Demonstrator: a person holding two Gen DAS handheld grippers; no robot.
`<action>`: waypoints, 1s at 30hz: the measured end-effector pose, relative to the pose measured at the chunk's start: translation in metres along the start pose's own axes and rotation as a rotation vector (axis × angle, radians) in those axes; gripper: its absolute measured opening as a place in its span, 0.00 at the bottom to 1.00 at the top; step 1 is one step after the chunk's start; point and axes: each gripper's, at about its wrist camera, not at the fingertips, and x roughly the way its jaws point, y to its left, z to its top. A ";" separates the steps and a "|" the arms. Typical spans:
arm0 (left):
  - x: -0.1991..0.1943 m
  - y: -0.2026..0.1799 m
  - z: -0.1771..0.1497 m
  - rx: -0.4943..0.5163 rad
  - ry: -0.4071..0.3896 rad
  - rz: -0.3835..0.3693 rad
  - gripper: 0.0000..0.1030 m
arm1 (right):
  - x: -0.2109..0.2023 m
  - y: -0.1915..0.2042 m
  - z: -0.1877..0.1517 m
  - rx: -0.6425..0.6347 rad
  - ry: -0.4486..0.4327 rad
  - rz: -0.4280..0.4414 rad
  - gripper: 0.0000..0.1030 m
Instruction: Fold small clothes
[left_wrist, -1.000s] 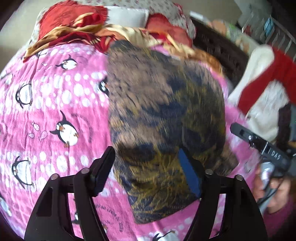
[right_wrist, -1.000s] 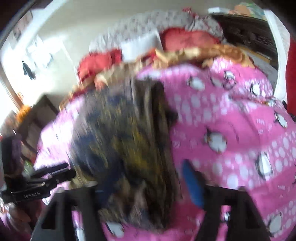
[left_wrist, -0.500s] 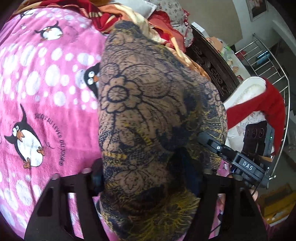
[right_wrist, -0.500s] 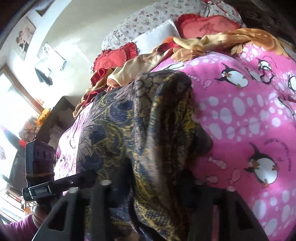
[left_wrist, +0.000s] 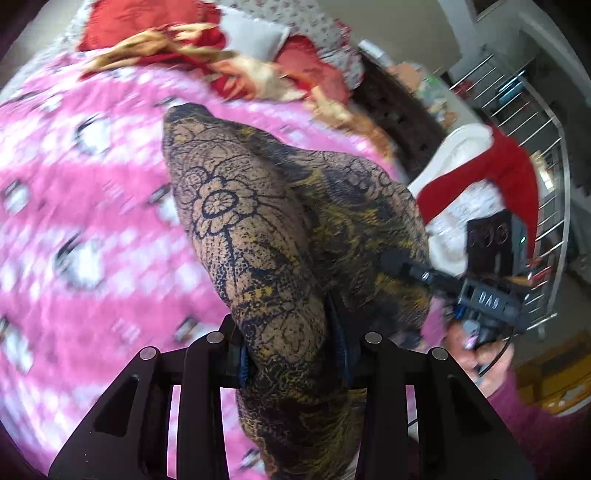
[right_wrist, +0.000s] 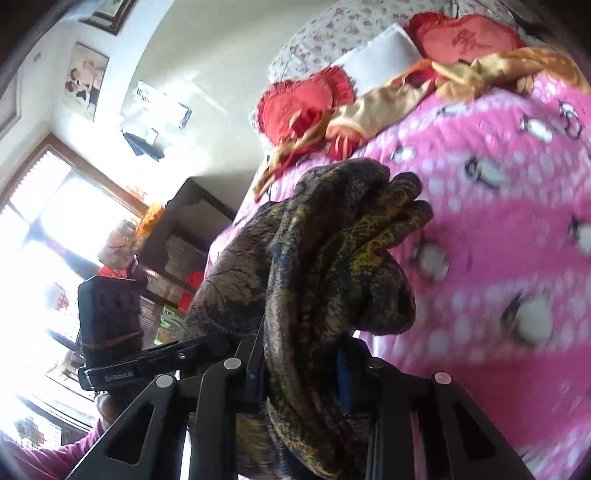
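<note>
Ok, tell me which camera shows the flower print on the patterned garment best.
The left wrist view. There the patterned garment faces the lens in a broad, sharp panel with a clear flower outline, clamped in the left gripper. In the right wrist view the garment is bunched into folds in the right gripper, no flower legible.

A brown floral-print garment (left_wrist: 258, 236) with navy and yellow patterning hangs bunched and draped in thick folds above the pink penguin blanket (left_wrist: 92, 221).
</note>
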 end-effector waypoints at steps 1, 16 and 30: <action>0.002 0.009 -0.011 -0.010 0.020 0.035 0.33 | 0.007 -0.001 -0.011 0.010 0.011 -0.023 0.28; -0.004 0.029 -0.049 -0.080 -0.074 0.365 0.64 | 0.056 0.054 -0.035 -0.262 0.092 -0.314 0.43; -0.027 0.004 -0.064 -0.013 -0.194 0.529 0.64 | 0.027 0.083 -0.083 -0.315 0.078 -0.423 0.48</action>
